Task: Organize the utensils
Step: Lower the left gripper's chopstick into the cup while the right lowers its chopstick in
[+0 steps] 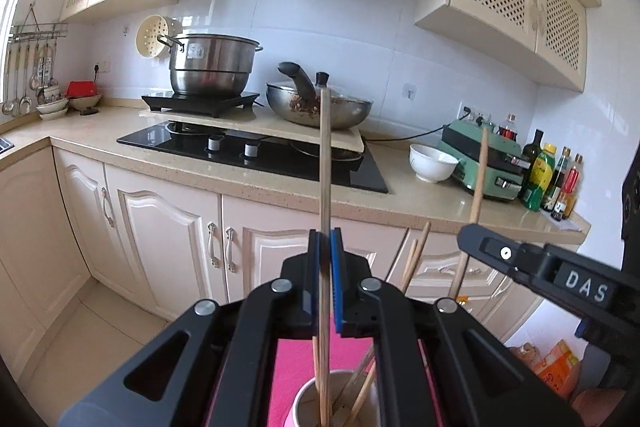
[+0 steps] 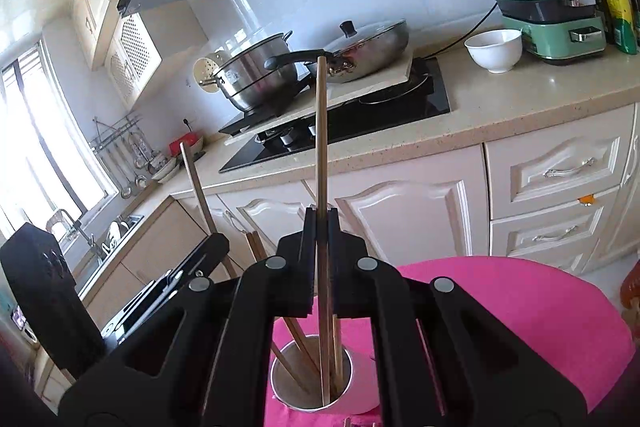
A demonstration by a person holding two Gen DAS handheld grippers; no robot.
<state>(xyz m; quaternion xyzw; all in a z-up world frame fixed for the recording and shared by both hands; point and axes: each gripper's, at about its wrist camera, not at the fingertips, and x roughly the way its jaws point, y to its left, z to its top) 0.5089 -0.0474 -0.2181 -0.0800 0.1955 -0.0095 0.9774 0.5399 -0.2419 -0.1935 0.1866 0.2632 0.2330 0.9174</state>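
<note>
With both chopsticks upright over the cup [image 2: 312, 379], my left fingers [image 1: 325, 243] pinch one chopstick [image 1: 325, 155], right fingers [image 2: 321, 223] pinch another chopstick [image 2: 321, 131].

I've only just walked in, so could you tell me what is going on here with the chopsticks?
A person holds a gripper in each hand above a pink table in a kitchen. The left gripper is shut on one chopstick and the right gripper on another chopstick, both held upright with their lower ends inside a cup. The cup already holds several more chopsticks.
</note>
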